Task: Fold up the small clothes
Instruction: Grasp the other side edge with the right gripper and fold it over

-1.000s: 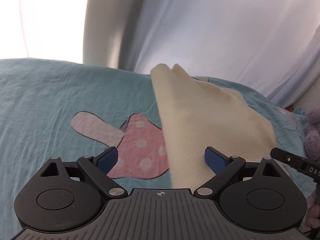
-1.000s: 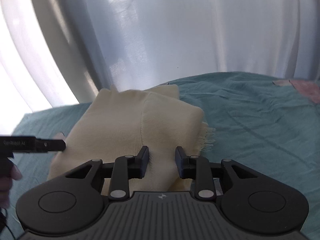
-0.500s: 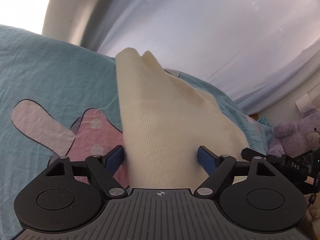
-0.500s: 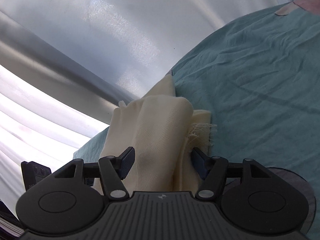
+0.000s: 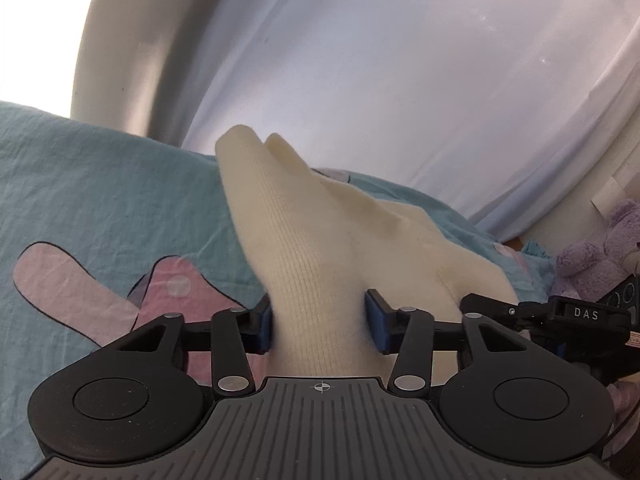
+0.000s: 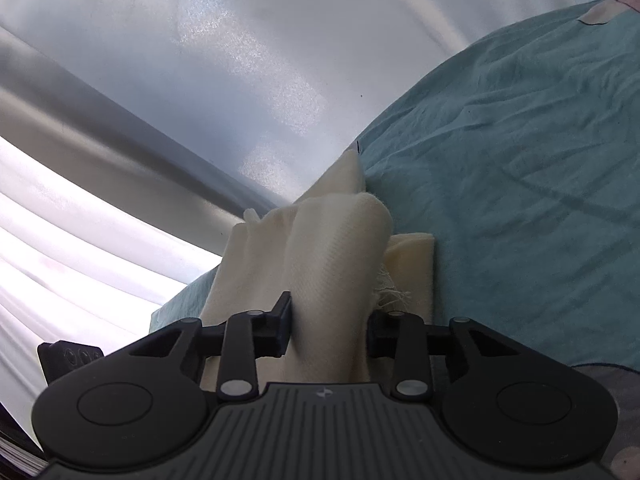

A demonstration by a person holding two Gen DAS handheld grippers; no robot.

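The left gripper (image 5: 319,326) is clamped on the cream cloth (image 5: 304,248), level over the sheet (image 5: 100,184). The right gripper (image 6: 328,330), rolled sideways, pinches a bunched fold of that cloth (image 6: 332,248).

Both views sit low and close behind their own fingers, facing forward over the bed toward the pale curtain (image 5: 400,80). The left wrist view holds level; the right wrist view is rolled, the teal bedsheet (image 6: 520,200) climbing to upper right. They share the cream knit garment (image 5: 312,264) at centre.
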